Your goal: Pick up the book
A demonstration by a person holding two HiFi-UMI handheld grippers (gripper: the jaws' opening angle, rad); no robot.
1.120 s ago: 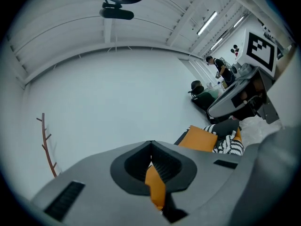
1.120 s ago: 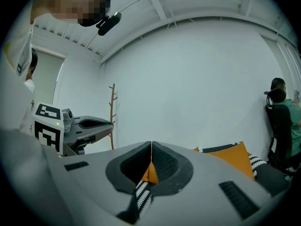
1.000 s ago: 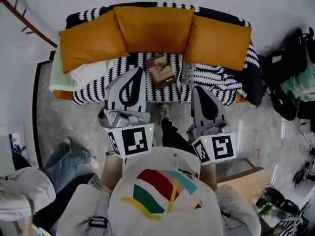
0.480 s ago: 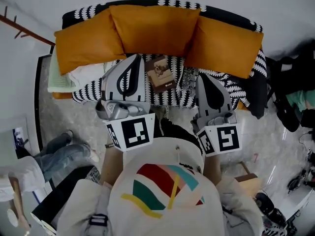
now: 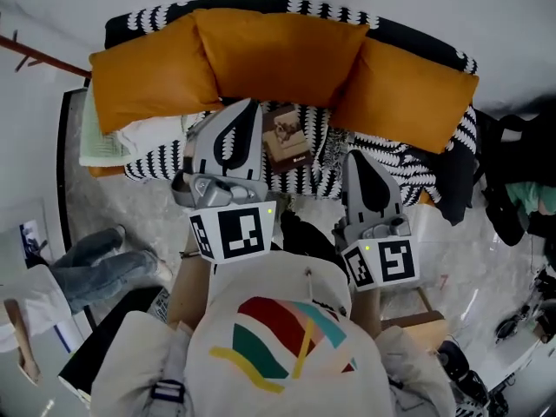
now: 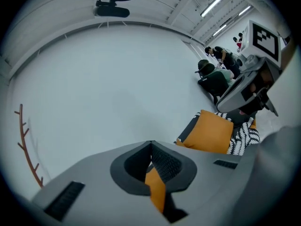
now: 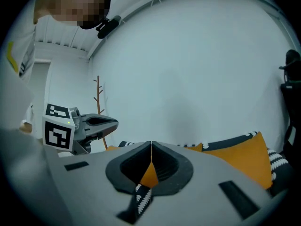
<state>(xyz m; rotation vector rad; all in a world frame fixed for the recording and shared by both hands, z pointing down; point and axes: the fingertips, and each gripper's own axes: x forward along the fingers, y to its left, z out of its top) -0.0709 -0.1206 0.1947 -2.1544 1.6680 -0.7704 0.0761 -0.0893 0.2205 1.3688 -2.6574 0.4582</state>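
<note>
A brown book (image 5: 287, 136) lies flat on the black-and-white patterned sofa seat (image 5: 365, 150), just in front of the middle orange cushion (image 5: 280, 52). My left gripper (image 5: 244, 109) hovers beside the book's left edge, its jaws shut with nothing between them. My right gripper (image 5: 358, 159) is to the book's right and nearer to me, also shut and empty. In the left gripper view the jaw tips (image 6: 151, 144) meet, with orange cushion behind them. In the right gripper view the tips (image 7: 151, 145) meet too, and the left gripper (image 7: 89, 125) shows at the left.
Three orange cushions line the sofa back, with the left one (image 5: 143, 72) and the right one (image 5: 408, 89) flanking the middle. Folded pale cloth (image 5: 130, 137) lies at the sofa's left end. A person's legs in jeans (image 5: 104, 268) are on the floor at the left. Dark bags (image 5: 521, 172) stand at the right.
Both grippers have moved forward toward the sofa and slightly down. The left jaw tips have come level with the book's left side. Both stayed shut.
</note>
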